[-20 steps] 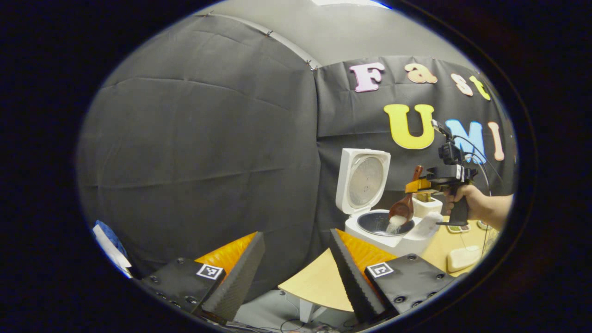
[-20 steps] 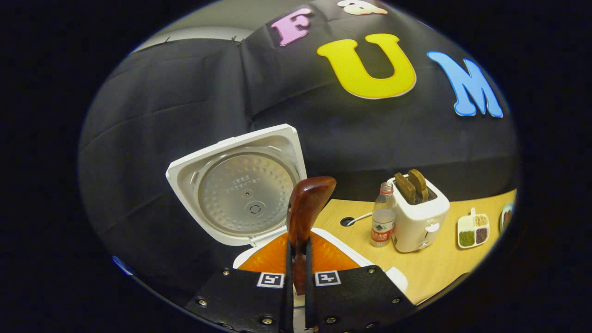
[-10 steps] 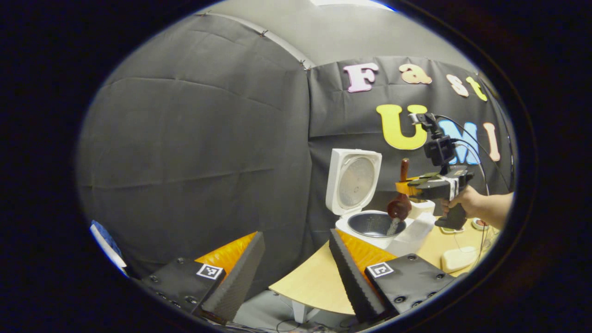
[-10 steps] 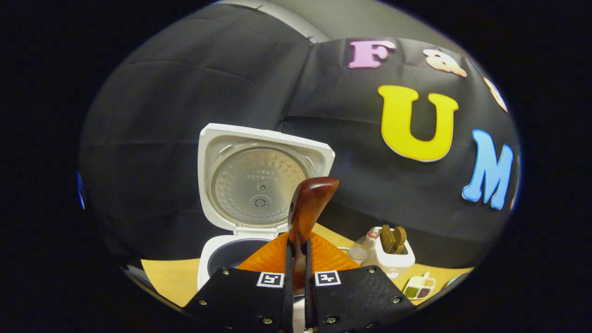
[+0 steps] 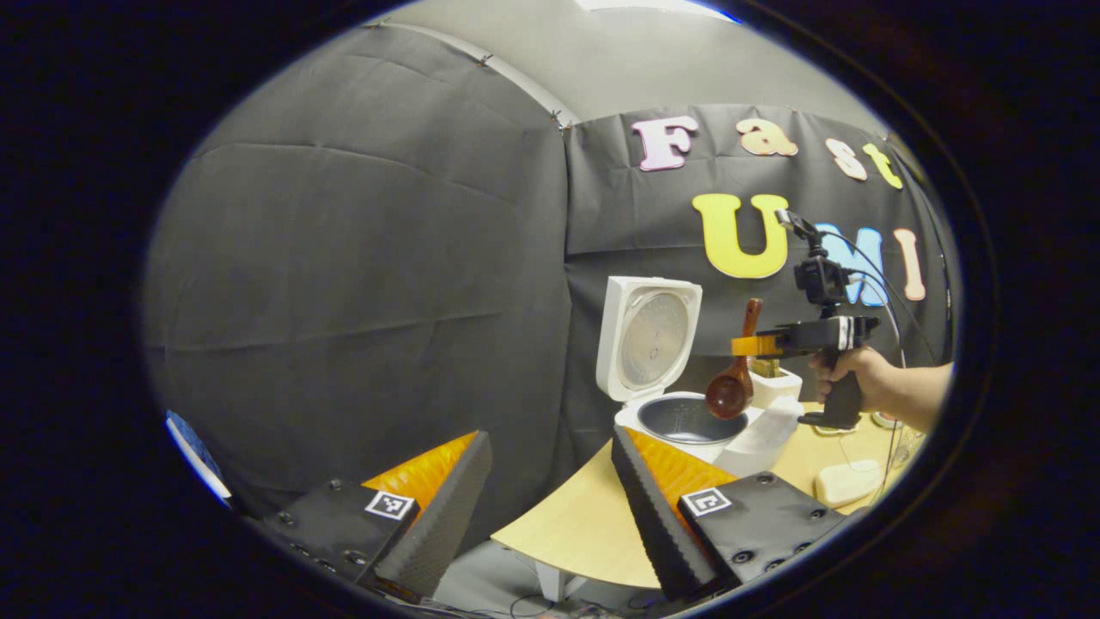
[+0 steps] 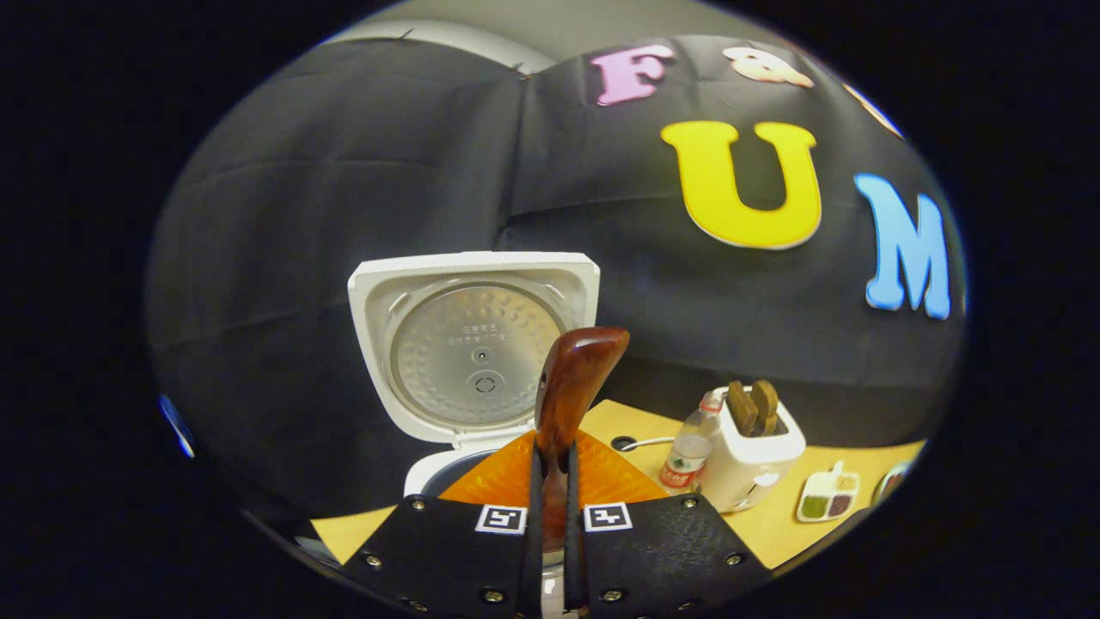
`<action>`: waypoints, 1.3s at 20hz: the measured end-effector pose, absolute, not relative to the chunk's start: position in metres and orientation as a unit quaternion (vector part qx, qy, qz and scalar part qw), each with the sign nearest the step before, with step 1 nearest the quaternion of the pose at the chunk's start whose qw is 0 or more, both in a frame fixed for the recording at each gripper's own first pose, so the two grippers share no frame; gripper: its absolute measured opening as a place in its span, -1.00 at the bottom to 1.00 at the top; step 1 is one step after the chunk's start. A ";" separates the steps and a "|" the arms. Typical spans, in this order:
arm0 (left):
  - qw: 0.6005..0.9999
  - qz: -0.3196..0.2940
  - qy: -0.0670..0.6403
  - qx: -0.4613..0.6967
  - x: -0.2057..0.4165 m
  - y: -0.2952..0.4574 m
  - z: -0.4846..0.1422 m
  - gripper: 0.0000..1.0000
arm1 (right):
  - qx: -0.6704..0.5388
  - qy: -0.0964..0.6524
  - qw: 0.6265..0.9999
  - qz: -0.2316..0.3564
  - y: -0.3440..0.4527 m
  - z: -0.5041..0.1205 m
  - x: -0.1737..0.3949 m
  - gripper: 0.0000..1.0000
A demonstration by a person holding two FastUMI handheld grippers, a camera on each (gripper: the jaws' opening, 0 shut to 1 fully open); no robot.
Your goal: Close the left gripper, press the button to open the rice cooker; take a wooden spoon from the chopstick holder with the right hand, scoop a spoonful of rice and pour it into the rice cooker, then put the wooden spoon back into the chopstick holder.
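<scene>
The white rice cooker (image 5: 687,430) stands on the wooden table with its lid (image 5: 646,335) up and its dark inner pot showing. My right gripper (image 5: 746,346) hangs just right of the pot, shut on the handle of the wooden spoon (image 5: 730,387); the spoon's bowl points down above the pot's right rim. In the right gripper view the spoon handle (image 6: 571,387) sticks up between my shut fingers, with the open lid (image 6: 474,344) behind it. My left gripper (image 5: 550,481) is open, low at the table's near edge, holding nothing.
A white toaster (image 6: 752,447) with two slices and a water bottle (image 6: 687,451) stand right of the cooker. A small divided dish (image 6: 827,503) lies farther right. A white pad (image 5: 846,481) rests on the table near the hand (image 5: 851,374) holding the right gripper.
Rice was falling from the spoon into the pot; now the spoon's bowl looks dark with no rice falling. The right gripper levelled out, and the left gripper view shifted slightly.
</scene>
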State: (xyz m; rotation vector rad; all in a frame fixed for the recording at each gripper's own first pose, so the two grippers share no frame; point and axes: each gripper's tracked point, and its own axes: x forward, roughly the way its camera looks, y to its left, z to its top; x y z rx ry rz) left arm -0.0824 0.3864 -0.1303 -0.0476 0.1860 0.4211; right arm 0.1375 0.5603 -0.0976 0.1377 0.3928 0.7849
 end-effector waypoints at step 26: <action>0.998 0.061 0.028 -0.022 0.056 0.200 -0.047 0.99 | 0.277 0.215 0.914 0.203 0.222 -0.032 0.149 -0.80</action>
